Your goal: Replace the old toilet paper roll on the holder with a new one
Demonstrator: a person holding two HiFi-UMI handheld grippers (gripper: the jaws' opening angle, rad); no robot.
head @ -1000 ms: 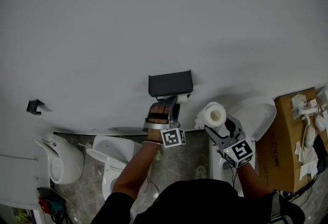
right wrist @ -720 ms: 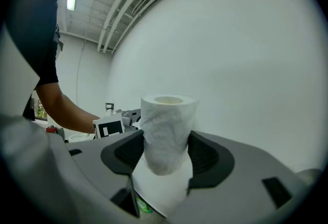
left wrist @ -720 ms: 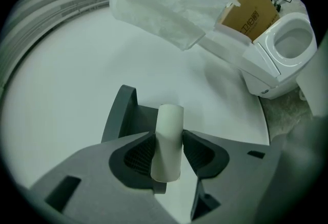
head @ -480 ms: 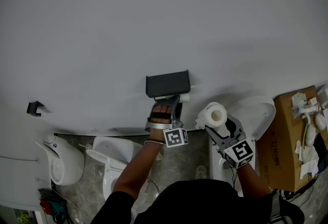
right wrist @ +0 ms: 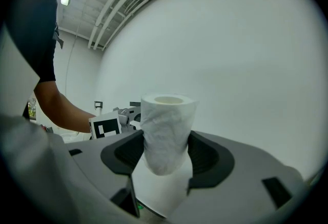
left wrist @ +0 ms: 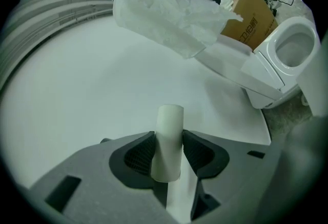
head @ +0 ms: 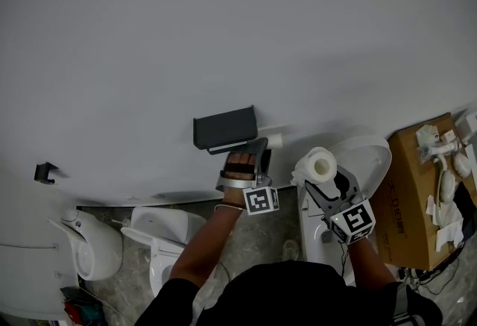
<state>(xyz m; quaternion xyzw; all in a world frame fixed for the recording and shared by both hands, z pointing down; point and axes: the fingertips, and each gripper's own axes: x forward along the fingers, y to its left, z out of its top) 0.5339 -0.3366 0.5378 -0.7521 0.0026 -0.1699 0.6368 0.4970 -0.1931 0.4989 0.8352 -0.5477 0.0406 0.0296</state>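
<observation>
Nearest the person, the left claw (head: 258, 151) is clenched on the old toilet paper tube (left wrist: 169, 125), a bare white core standing up between its pads. The right claw (right wrist: 165, 154) grips the new roll (right wrist: 166, 125) round its crumpled middle, above a white toilet (head: 370, 157). The core sits just right of the dark holder (head: 225, 127) on the grey wall (head: 223, 33) and looks clear of it, so the removal seems done and the swap is at its halfway point. The next move likely calls for getting rid of the core, then bringing the new roll across to the holder and lining its bore up with the bar under the cover. As for writing, each marker cube (head: 258, 201) bears only black-and-white squares. The cardboard box (head: 414, 198) farther right has dark print too small to read.
</observation>
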